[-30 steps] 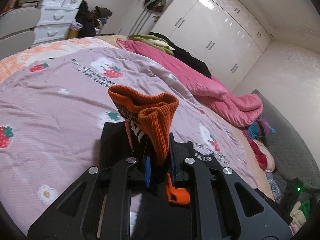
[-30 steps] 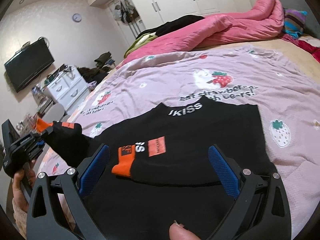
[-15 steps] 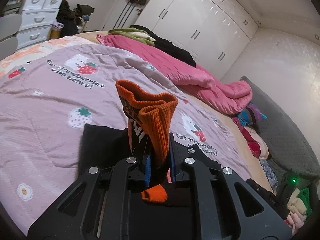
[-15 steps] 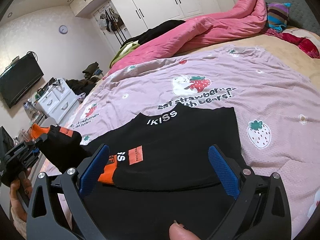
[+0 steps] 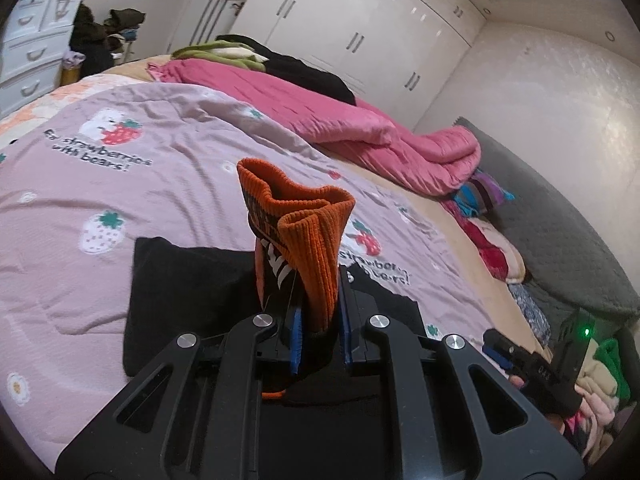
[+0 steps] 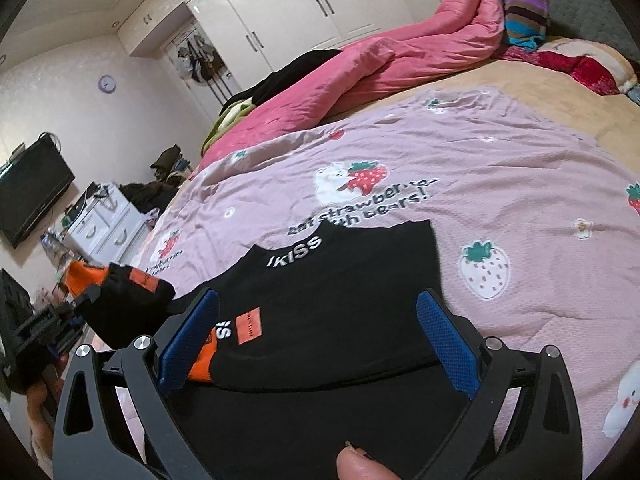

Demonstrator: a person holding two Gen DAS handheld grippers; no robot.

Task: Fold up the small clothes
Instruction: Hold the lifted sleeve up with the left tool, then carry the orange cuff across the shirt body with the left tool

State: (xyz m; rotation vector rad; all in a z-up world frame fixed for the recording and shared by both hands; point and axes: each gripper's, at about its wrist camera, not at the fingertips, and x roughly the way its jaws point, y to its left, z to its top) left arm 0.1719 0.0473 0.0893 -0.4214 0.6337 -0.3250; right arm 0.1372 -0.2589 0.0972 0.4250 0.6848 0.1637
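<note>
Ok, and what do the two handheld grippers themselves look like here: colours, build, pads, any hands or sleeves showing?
Both are matte black frames with slotted cut-outs and silver round bolts at the pivots. The left gripper and right gripper carry textured blue pads on their fingers. A bare thumb tip shows at the right view's bottom edge; no sleeves or cables visible.

A home bedroom: a bed with a strawberry-print sheet (image 6: 500,152), a pink quilt (image 6: 360,76) at twelve o'clock, white wardrobes (image 6: 288,12) behind, a wall television (image 6: 32,196) at nine o'clock.
</note>
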